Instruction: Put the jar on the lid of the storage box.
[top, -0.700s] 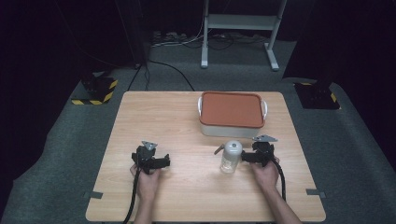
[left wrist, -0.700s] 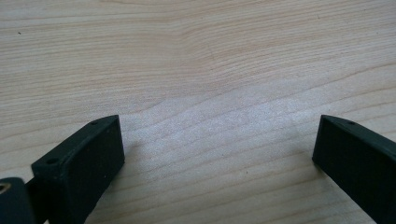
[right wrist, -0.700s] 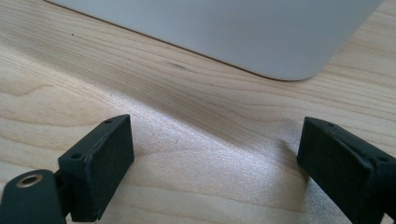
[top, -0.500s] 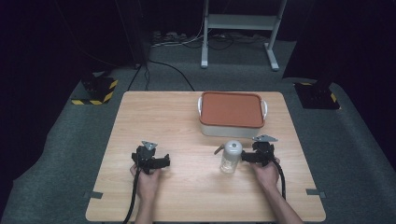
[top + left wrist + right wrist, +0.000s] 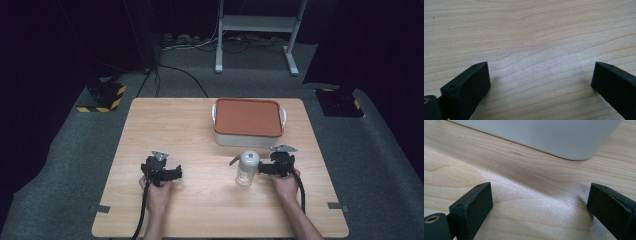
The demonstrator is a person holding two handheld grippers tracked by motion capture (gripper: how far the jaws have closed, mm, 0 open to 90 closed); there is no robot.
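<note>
Right gripper (image 5: 264, 167) on table (image 5: 165, 125), near right part, jaws wide apart, nothing between them; small clear jar (image 5: 247, 168) with grey lid stands upright just left of it. Left gripper (image 5: 172, 175) rests near left, jaws also apart, bare wood between. White container (image 5: 247, 136) with orange lid (image 5: 247, 116) just beyond jar, far side

A light wooden worktop (image 5: 170, 125) carries a white rectangular container with a terracotta lid (image 5: 247, 121) (far side, right of centre).
</note>
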